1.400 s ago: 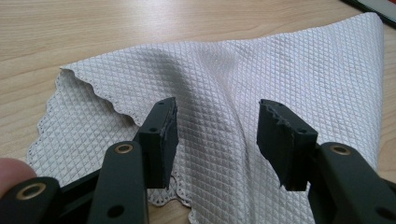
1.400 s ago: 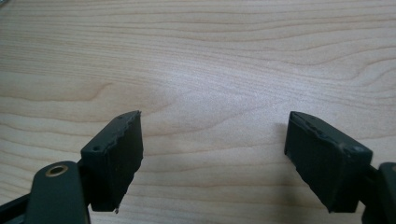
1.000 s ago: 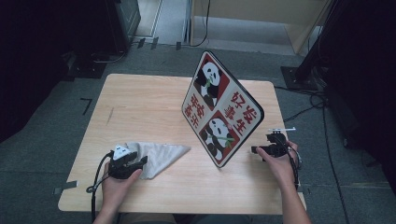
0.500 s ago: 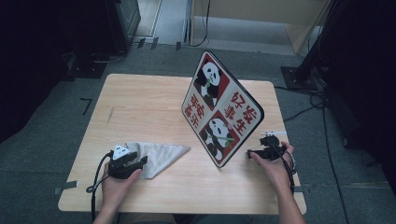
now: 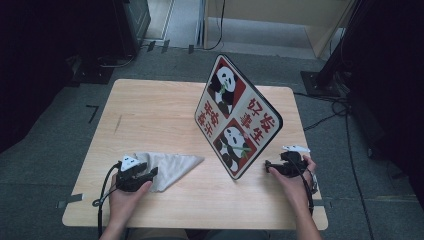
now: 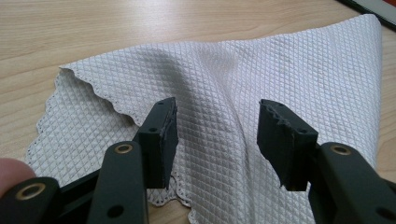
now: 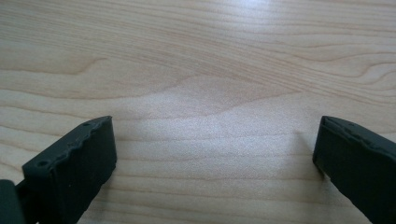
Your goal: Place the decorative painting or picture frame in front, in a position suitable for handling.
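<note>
A grey waffle-weave cloth (image 5: 172, 167) lies folded in a rough triangle on the front left of the wooden table (image 5: 150, 115). My left gripper (image 5: 149, 173) rests at its near corner. In the left gripper view the cloth (image 6: 299, 65) spreads under my left gripper (image 6: 218, 109), which is open, with a raised fold running between the jaws. A panda sign board (image 5: 237, 120) with red characters stands tilted on one corner at mid-table. My right gripper (image 5: 269, 165) sits just right of that low corner. It is open wide over bare wood (image 7: 205, 70), with nothing between the right gripper (image 7: 217, 135) jaws.
The table's front edge (image 5: 200, 227) is close to both hands. A dark cabinet (image 5: 132, 20) and cables (image 5: 325, 120) lie on the floor beyond and right of the table. Bare wood stretches behind the cloth on the table's left half.
My right gripper has shifted a little left and nearer the person, closer to the board's low corner. The left gripper and cloth have not moved.
</note>
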`<action>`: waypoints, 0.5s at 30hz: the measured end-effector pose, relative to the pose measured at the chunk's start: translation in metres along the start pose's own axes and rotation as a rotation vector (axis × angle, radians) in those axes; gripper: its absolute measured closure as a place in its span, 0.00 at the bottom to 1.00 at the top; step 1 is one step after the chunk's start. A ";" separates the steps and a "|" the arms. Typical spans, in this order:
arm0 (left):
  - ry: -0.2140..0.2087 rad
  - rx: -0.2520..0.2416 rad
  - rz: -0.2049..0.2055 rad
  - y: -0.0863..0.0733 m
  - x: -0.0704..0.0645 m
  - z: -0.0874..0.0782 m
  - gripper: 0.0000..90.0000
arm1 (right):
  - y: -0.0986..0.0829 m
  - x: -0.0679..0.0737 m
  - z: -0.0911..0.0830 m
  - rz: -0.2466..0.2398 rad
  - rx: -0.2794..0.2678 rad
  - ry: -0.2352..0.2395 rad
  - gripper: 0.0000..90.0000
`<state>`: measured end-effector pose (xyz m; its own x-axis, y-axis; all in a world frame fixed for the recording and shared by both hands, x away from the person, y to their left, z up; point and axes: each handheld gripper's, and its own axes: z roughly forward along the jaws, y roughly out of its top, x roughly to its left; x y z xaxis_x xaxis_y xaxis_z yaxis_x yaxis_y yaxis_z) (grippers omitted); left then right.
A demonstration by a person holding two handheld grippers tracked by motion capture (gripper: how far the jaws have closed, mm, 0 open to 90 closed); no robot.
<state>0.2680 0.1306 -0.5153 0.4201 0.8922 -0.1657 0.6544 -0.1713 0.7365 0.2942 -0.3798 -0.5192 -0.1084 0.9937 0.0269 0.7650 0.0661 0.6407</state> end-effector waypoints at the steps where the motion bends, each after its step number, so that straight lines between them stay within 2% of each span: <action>1: 0.000 0.002 0.000 0.000 0.000 0.000 0.54 | -0.002 0.000 0.000 -0.003 -0.013 -0.002 0.00; 5: 0.000 0.002 0.000 0.000 0.000 0.000 0.54 | -0.008 0.000 -0.001 0.002 -0.065 -0.002 0.00; 11: 0.002 0.001 0.000 0.000 0.000 0.000 0.54 | -0.012 0.003 -0.001 0.025 -0.088 -0.016 0.00; 15: 0.001 0.001 -0.001 0.000 0.000 0.000 0.54 | -0.014 0.005 -0.007 0.030 -0.121 -0.013 0.04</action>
<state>0.2680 0.1305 -0.5152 0.4190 0.8927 -0.1660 0.6553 -0.1707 0.7358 0.2785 -0.3763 -0.5233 -0.0779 0.9963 0.0376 0.6851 0.0261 0.7280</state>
